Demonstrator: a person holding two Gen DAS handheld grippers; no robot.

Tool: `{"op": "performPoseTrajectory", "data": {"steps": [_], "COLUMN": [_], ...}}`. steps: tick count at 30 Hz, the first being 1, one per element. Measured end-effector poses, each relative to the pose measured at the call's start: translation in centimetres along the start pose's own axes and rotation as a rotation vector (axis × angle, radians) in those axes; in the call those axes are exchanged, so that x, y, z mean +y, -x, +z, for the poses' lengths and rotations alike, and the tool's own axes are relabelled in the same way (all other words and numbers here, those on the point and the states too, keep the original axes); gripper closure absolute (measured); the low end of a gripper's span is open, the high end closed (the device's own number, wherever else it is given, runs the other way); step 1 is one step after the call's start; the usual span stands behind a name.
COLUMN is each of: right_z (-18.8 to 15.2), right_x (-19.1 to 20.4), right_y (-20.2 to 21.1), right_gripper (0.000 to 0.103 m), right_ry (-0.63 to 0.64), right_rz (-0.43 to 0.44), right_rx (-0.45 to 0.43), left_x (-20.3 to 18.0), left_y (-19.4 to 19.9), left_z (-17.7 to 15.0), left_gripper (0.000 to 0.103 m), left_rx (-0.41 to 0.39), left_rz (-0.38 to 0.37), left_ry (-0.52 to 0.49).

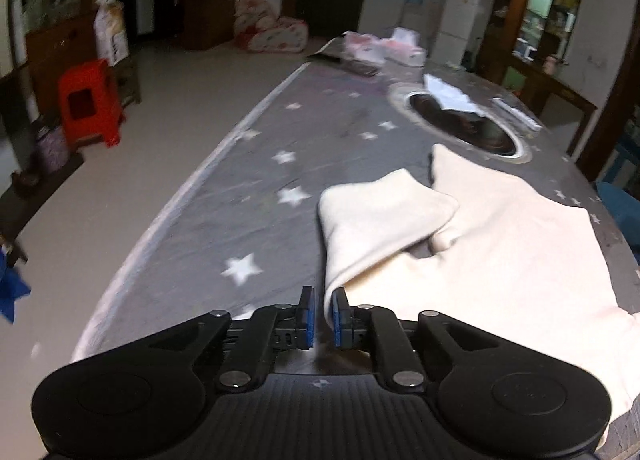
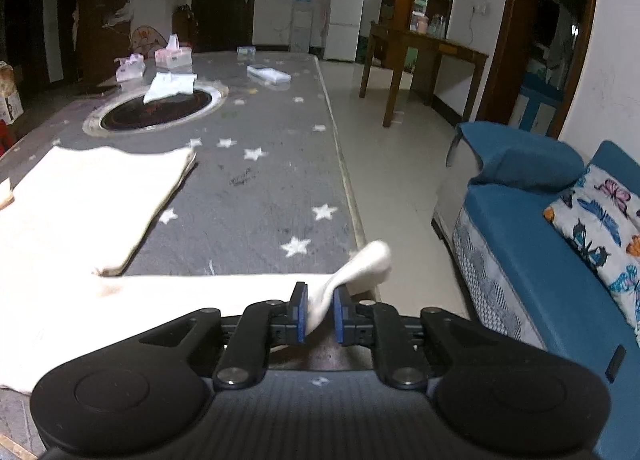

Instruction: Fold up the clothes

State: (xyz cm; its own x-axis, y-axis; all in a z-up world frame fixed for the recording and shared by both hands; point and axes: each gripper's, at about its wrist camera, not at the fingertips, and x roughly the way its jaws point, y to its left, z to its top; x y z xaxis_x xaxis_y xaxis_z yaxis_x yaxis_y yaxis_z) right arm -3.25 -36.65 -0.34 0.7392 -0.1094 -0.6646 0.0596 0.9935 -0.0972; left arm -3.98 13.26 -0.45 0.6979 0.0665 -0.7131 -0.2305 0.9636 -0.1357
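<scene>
A cream long-sleeved garment point(image 1: 520, 244) lies spread on the grey star-patterned table cover point(image 1: 248, 188). Its left sleeve point(image 1: 376, 220) is lifted and folded over towards the body. My left gripper point(image 1: 323, 314) has its jaws close together, and the sleeve's edge hangs into the narrow gap between them. In the right wrist view the garment point(image 2: 80, 200) lies at the left, and its right sleeve point(image 2: 360, 264) runs along the table's near edge. My right gripper point(image 2: 321, 312) is shut on this sleeve's cuff end, which curls up past the pads.
A round dark hotplate point(image 2: 156, 112) is set in the table's middle, with white paper point(image 2: 168, 86) on it. Tissue boxes point(image 2: 174, 56) stand at the far end. A blue sofa point(image 2: 540, 260) with a butterfly cushion is to the right, a red stool point(image 1: 90, 102) to the left.
</scene>
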Motion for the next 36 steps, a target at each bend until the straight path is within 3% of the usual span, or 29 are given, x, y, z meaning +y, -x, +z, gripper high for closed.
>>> {"op": "performPoseTrajectory", "data": {"steps": [1,3,4,7,11,17,21,29,32,33,35,36], "right_z": [0.2,0.9,1.2,2.3,3.7,5.8,7.3,10.2,10.7,10.8,11.2,11.4], "right_x": [0.0,-0.2,-0.3,-0.1,2.0,6.0,8.1,10.1,10.4,10.5,10.9,11.1], "right_y": [0.4,1.3,1.5,2.0,0.7,-3.1,-6.1,-12.6,-14.7,-15.1,-15.7,-15.8], "right_gripper": [0.083,0.077,0.077,0.076,0.076,0.076,0.076,0.076,0.076,0.077,0.08,0.085], "right_ry": [0.002,0.004,0.003,0.015,0.065,0.124,0.138,0.118,0.105,0.102,0.112,0.117], "right_rz": [-0.003,-0.016,-0.019,-0.006,0.086,0.25,0.316,0.346,0.347,0.349,0.35,0.353], "right_rx": [-0.011,-0.037,-0.048,-0.078,-0.068,-0.017,0.033,0.11,0.138,0.143,0.141,0.14], "left_x": [0.1,-0.1,-0.3,-1.5,-4.5,-8.2,-10.8,-12.2,-12.3,-12.3,-12.2,-12.2], "left_y": [0.3,1.0,1.3,1.7,0.2,-5.4,-9.2,-15.5,-16.2,-16.3,-16.3,-16.3], "left_z": [0.2,0.9,1.4,2.7,4.2,6.6,8.3,10.3,10.4,10.5,10.6,10.7], "left_gripper": [0.081,0.06,0.058,0.058,0.06,0.06,0.057,0.053,0.058,0.065,0.095,0.096], "left_rx": [-0.012,-0.051,-0.068,-0.102,-0.106,-0.056,-0.022,0.039,0.027,0.021,0.022,0.021], "left_rz": [0.007,0.022,0.02,-0.019,-0.094,-0.114,-0.128,-0.081,-0.087,-0.096,-0.129,-0.134], "left_ry": [-0.008,-0.033,-0.037,-0.06,-0.11,-0.152,-0.18,-0.196,-0.217,-0.229,-0.238,-0.239]}}
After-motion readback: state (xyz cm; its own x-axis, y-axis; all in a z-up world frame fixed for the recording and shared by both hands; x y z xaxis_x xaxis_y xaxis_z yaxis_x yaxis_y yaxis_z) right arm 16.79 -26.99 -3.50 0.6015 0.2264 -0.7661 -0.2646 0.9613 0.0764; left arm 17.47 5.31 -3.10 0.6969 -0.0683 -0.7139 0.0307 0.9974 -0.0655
